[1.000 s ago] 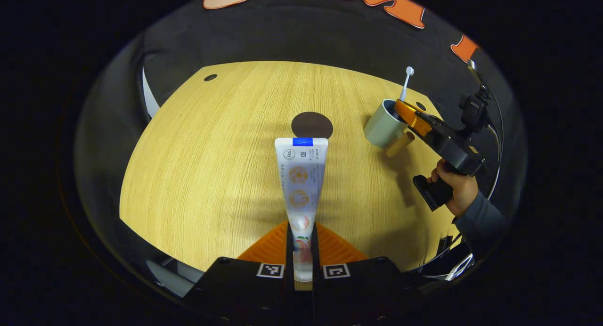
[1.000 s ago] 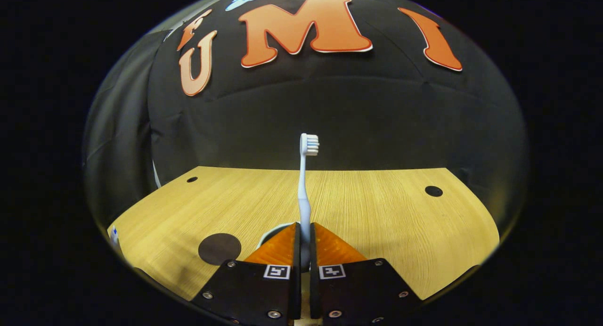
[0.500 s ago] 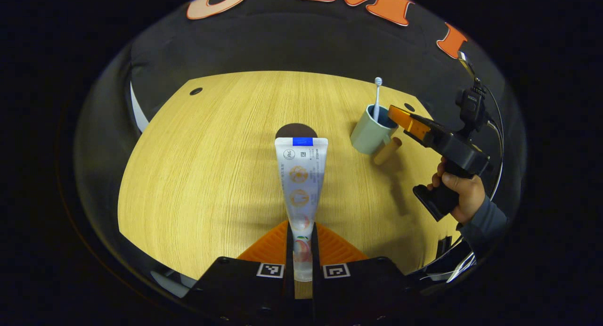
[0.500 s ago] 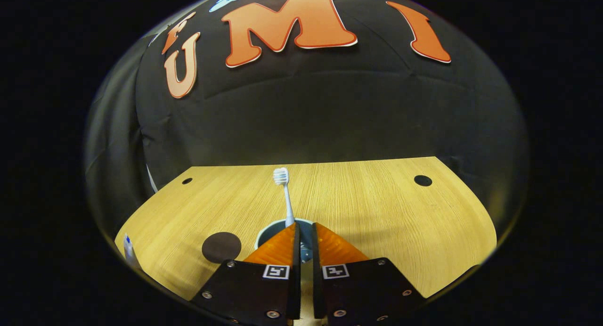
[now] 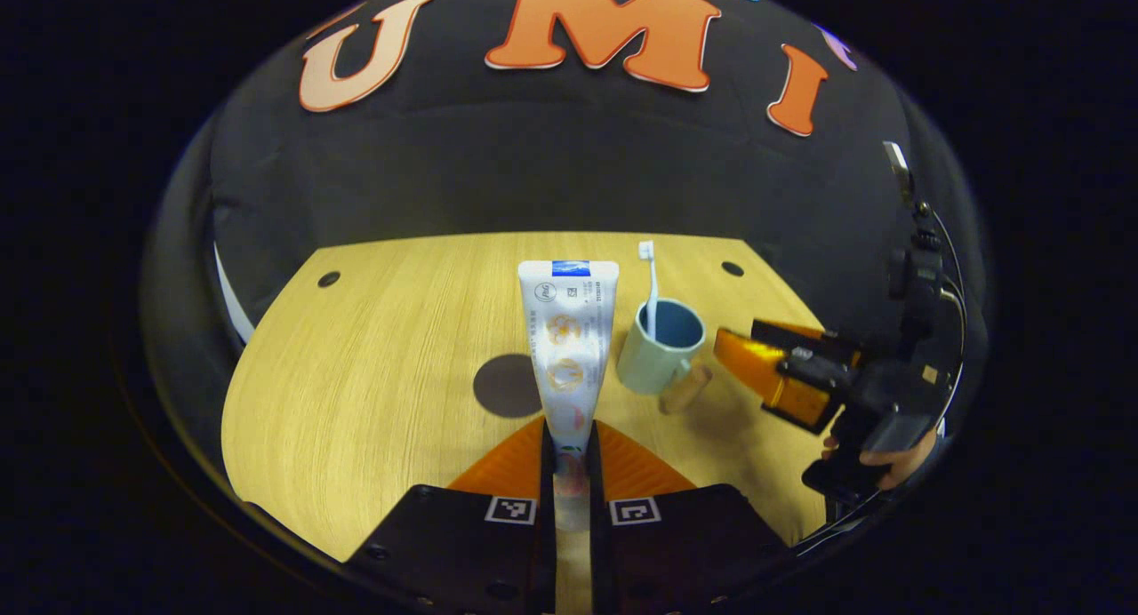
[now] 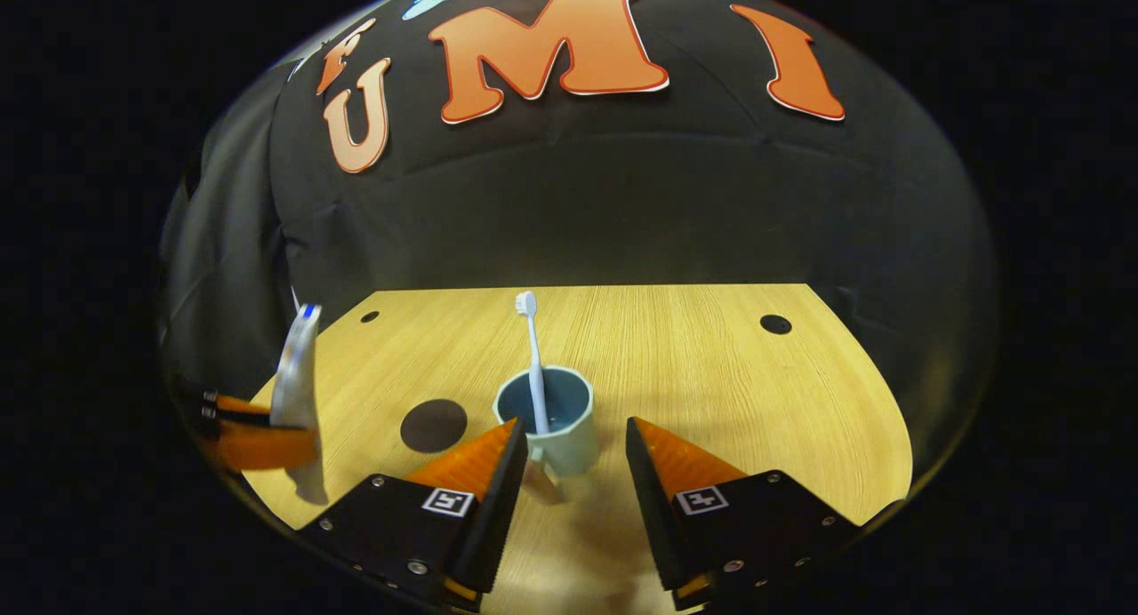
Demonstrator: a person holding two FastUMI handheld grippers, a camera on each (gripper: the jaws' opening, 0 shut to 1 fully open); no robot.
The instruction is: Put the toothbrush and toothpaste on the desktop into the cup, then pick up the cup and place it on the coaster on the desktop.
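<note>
A pale green cup [image 5: 660, 359] [image 6: 553, 419] with a wooden handle stands on the wooden desktop [image 5: 373, 366] [image 6: 756, 402]. The white toothbrush [image 5: 652, 291] [image 6: 532, 357] stands inside it, head up. My left gripper [image 5: 569, 442] is shut on the white toothpaste tube [image 5: 566, 344], held upright above the desk just left of the cup. In the right gripper view the tube [image 6: 298, 393] and the left gripper [image 6: 258, 437] appear at the far left. My right gripper [image 6: 569, 437] is open, its fingers either side of the cup's near wall, and it also appears to the cup's right [image 5: 765, 375]. The dark round coaster [image 5: 505, 386] [image 6: 433, 425] lies left of the cup.
Small dark holes [image 5: 328, 279] [image 6: 775, 324] sit near the desk's far corners. A hand [image 5: 880, 459] holds the right gripper's handle at the desk's right edge. The black booth wall stands behind the desk.
My right gripper let go of the toothbrush, which dropped into the cup, then opened wide and drew back. My left gripper carried the toothpaste toward the cup and tilted up.
</note>
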